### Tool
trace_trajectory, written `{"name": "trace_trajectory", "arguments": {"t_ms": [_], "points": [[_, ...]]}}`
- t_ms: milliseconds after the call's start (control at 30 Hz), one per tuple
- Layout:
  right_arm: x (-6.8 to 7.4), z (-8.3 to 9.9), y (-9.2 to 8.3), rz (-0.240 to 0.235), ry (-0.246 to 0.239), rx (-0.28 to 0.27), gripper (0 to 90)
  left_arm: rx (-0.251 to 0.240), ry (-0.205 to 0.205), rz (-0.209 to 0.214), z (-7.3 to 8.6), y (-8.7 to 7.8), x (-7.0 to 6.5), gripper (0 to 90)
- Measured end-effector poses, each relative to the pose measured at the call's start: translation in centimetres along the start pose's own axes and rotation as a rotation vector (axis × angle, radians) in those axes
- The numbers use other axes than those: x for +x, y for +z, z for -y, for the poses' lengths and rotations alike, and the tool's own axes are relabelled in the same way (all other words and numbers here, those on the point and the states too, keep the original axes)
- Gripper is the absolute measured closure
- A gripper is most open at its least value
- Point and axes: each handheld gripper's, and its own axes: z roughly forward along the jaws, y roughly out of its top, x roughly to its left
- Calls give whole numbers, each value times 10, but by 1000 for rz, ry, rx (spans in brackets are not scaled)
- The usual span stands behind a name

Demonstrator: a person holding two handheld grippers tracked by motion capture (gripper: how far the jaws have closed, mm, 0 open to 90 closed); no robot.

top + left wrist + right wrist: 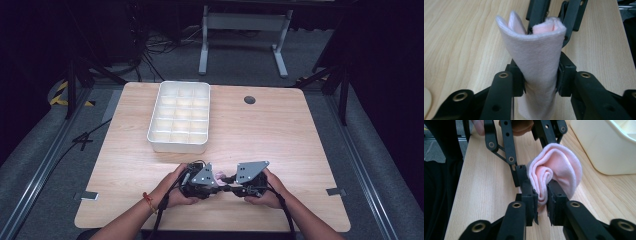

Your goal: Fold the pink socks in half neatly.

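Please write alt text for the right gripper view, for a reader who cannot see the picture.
The right gripper's two black fingers pinch a folded pink cloth above a light wooden table. The left gripper grips the same cloth from the far side, and a white tray stands at the upper right.

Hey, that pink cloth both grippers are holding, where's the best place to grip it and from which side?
Grip the pink cloth across its rolled, layered body, jaws closing on its two flat sides. It is a soft, narrow roll, so pinching the thick folded layers probably keeps it from unrolling. The left gripper clamps its middle this way; the right gripper comes from the opposite end, pinching the coiled edge.
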Motion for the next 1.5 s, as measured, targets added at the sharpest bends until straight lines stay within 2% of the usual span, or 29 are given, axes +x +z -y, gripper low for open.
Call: {"name": "trace_trajectory", "arguments": {"t_ms": [33, 67, 133, 200, 233, 267, 400, 433, 467, 533, 567, 733, 800, 967, 1133, 1233, 1333, 1500], "points": [[0, 0, -1, 6, 1, 0, 683, -4, -9, 9, 0, -2, 0, 668], [-2, 2, -4, 17, 10, 0, 663, -17, -14, 13, 1, -3, 2, 674], [-4, 5, -11, 24, 23, -13, 645, -25, -41, -1, 3, -7, 4, 677], [-9, 11, -21, 45, 66, -41, 579, -37, -55, -20, 6, -13, 9, 682], [-9, 11, -21, 45, 66, -41, 579, -37, -55, -20, 6, -13, 9, 684], [-11, 14, -25, 56, 79, -43, 546, -52, -73, -23, 7, -16, 10, 684], [-20, 37, -35, 128, 116, -1, 463, -65, -84, -55, 11, -23, 15, 689], [-20, 37, -35, 128, 116, -1, 463, -65, -84, -55, 11, -23, 15, 691], [-24, 46, -37, 152, 127, 18, 450, -69, -89, -59, 12, -25, 16, 691], [-25, 50, -38, 159, 139, 23, 432, -72, -100, -76, 14, -28, 17, 691], [-26, 58, -42, 161, 157, 25, 420, -79, -114, -81, 16, -31, 20, 692], [-25, 75, -51, 186, 177, 42, 398, -114, -150, -93, 17, -39, 26, 698], [-26, 87, -58, 199, 208, 36, 391, -134, -163, -111, 17, -44, 30, 701], [-28, 96, -61, 223, 247, 22, 384, -183, -196, -165, 16, -58, 39, 701], [-28, 100, -58, 228, 251, 40, 381, -223, -228, -220, 20, -78, 50, 701], [-28, 102, -54, 221, 255, 51, 379, -269, -259, -255, 23, -93, 61, 702], [-27, 104, -50, 209, 254, 60, 376, -292, -270, -305, 26, -107, 73, 703], [-27, 105, -49, 208, 258, 58, 369, -323, -327, -352, 32, -117, 92, 703]]}}
